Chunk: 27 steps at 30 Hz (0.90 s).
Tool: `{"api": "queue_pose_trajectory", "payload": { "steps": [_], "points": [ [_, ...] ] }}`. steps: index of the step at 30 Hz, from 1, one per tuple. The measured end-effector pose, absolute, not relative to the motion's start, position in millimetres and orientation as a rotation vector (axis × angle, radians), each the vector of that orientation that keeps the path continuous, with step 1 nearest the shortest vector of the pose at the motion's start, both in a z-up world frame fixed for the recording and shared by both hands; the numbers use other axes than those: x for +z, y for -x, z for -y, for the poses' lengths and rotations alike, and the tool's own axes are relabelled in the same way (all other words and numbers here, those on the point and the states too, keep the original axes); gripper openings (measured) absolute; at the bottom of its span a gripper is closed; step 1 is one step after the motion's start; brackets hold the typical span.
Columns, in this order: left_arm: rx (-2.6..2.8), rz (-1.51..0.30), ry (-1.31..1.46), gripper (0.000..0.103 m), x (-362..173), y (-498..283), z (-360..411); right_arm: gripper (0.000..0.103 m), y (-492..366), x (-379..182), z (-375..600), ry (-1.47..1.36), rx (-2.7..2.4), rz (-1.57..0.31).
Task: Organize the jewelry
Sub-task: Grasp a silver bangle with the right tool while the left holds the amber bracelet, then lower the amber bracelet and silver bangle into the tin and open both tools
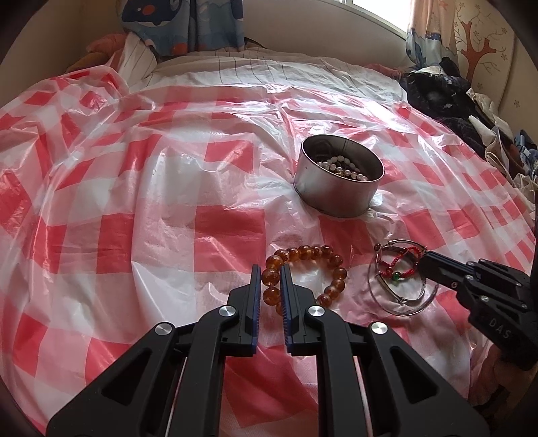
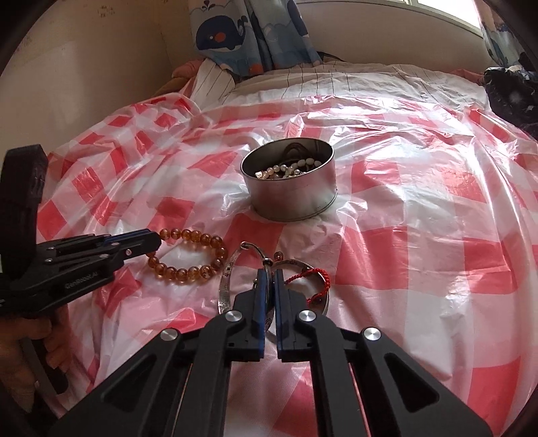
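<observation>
Left wrist view
Left tool [image 1: 270, 269]: closing narrow on the amber bracelet [image 1: 304, 275], a bead of the near-left arc sitting pinched between the blue pads.
Amber bracelet: lying as a loop on the red-and-white checked sheet [image 1: 134, 168], in front of the tin [image 1: 339, 181].
Tin: standing upright on the sheet, beyond both bracelets, with pale beads [image 1: 339, 168] showing inside.
Right tool [image 1: 424, 259]: reaching in from the right edge, its tip sitting at the far right of the silver bangles [image 1: 401, 292].
Silver bangles: lying just right of the amber bracelet, with a red cord [image 1: 400, 257] and a green bead [image 1: 396, 277] tangled among them.
Bed [image 1: 269, 67]: carrying the sheet, with striped bedding at the far end and dark clothes [image 1: 447, 101] piled at the right.

Right wrist view
Right tool [image 2: 270, 274]: gripping narrow on the rim of the silver bangles [image 2: 225, 285], the metal band running between the pads.
Red cord [image 2: 316, 279]: hanging just right of the fingers, looped around the bangles.
Left tool [image 2: 155, 239]: coming in from the left, its tip touching the amber bracelet [image 2: 188, 255] at the loop's left end.
Hand [image 2: 23, 339]: wrapping the left tool's handle at the lower left.
Tin [image 2: 291, 188]: standing beyond the jewelry, well apart from both tools, holding beads [image 2: 285, 169].
Whale curtain [image 2: 242, 30]: hanging behind the bed.
</observation>
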<state>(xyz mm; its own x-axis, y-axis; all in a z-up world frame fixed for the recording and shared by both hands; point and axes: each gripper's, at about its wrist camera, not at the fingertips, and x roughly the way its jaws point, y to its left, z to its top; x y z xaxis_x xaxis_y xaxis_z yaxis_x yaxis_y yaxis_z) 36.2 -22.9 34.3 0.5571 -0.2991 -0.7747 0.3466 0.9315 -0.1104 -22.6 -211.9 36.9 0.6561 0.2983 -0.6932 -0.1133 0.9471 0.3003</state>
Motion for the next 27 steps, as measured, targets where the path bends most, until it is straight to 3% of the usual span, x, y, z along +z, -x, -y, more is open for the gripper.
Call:
{"api": "queue_pose_trajectory", "payload": {
  "steps": [12, 27],
  "points": [
    [-0.414, -0.834, -0.098, 0.010, 54.0, -28.2, 34.5, 0.005, 25.3, 53.9, 236.5, -0.392, 0.276, -0.757],
    [-0.658, -0.699, -0.009, 0.010, 155.1, -78.3, 93.4, 0.005, -30.6, 80.5, 267.6, -0.396, 0.268, -0.688]
  ]
}}
